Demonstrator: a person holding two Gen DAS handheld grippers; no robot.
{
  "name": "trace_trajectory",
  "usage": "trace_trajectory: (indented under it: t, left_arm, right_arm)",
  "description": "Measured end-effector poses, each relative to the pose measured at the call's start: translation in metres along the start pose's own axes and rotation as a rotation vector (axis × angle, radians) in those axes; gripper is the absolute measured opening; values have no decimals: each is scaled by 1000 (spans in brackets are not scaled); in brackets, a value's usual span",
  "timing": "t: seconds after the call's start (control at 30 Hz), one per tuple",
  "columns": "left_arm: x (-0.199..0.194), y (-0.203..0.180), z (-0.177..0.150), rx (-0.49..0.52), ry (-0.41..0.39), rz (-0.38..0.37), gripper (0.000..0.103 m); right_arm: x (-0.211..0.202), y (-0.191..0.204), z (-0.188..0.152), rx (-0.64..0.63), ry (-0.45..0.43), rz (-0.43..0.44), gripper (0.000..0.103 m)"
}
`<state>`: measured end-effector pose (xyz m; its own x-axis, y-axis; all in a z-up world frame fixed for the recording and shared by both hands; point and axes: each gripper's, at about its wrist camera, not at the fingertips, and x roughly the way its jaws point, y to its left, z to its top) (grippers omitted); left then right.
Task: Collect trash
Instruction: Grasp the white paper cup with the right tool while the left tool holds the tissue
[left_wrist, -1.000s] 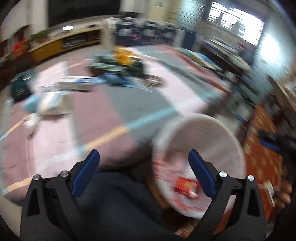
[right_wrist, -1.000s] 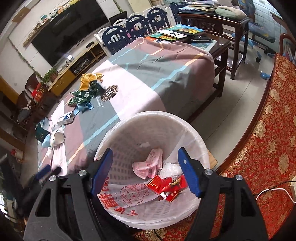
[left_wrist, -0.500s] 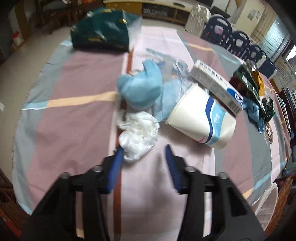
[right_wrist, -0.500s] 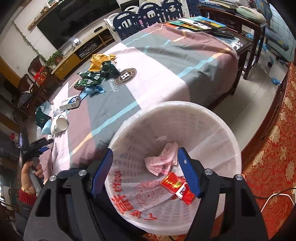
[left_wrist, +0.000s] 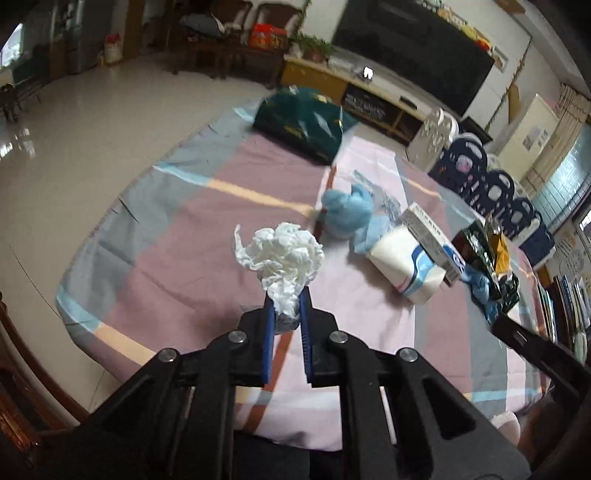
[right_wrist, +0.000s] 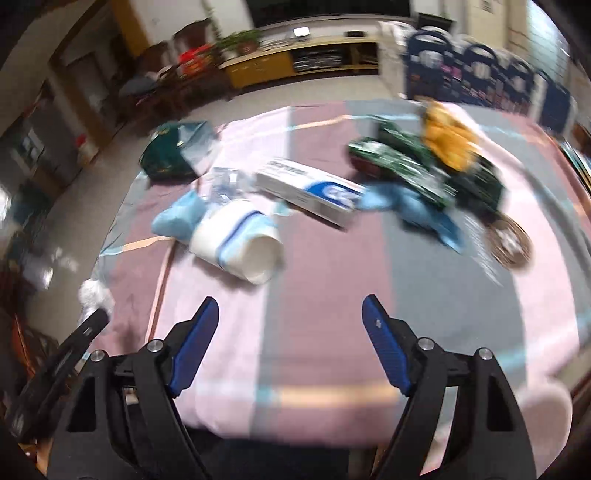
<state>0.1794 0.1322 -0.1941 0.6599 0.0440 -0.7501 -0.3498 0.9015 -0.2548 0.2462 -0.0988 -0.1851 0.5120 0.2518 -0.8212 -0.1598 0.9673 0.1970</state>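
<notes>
The left gripper (left_wrist: 286, 306) is closing, pinching a crumpled white tissue wad (left_wrist: 282, 254). The right gripper (right_wrist: 290, 315), empty and opening, points at the overturned white paper cup with blue stripe (right_wrist: 240, 245) lying ahead-left on the bench (right_wrist: 332, 280), mouth toward it.

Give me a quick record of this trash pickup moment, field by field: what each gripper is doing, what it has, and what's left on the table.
left gripper: jaws closing on the crumpled white tissue
right gripper: jaws opening, nothing between them, above the tablecloth
nearest to right gripper: paper cup, lying on its side
also on table: white and blue box, blue gloves, green wrappers, dark green bag
trash basket: not in view
</notes>
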Motion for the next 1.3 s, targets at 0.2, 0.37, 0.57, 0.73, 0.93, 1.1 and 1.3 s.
trace_trajectory:
  t: [0.2, 0.37, 0.57, 0.73, 0.93, 1.1, 1.3]
  left_arm:
    - [-6, 9, 1, -10, -8, -40, 13]
    - [-3, 10, 1, -31, -4, -69, 13]
    - [-2, 14, 0, -71, -4, -91, 13]
    - [-2, 12, 0, -69, -8, -87, 13]
    - [-2, 11, 0, -72, -11, -86, 13]
    - [-3, 8, 0, -59, -12, -86, 13]
    - [-3, -6, -2, 8, -16, -80, 13]
  right_arm:
    - [84, 35, 49, -149, 132, -50, 79]
    - [104, 40, 56, -132, 183, 19, 84]
    - [103, 56, 40, -180, 173, 22, 76]
    - [88, 55, 32, -133, 153, 54, 71]
    - [53, 40, 12, -62, 106, 99, 71]
    - [17, 18, -2, -1, 59, 100, 71]
    - [-29, -6, -26, 37, -22, 26, 71]
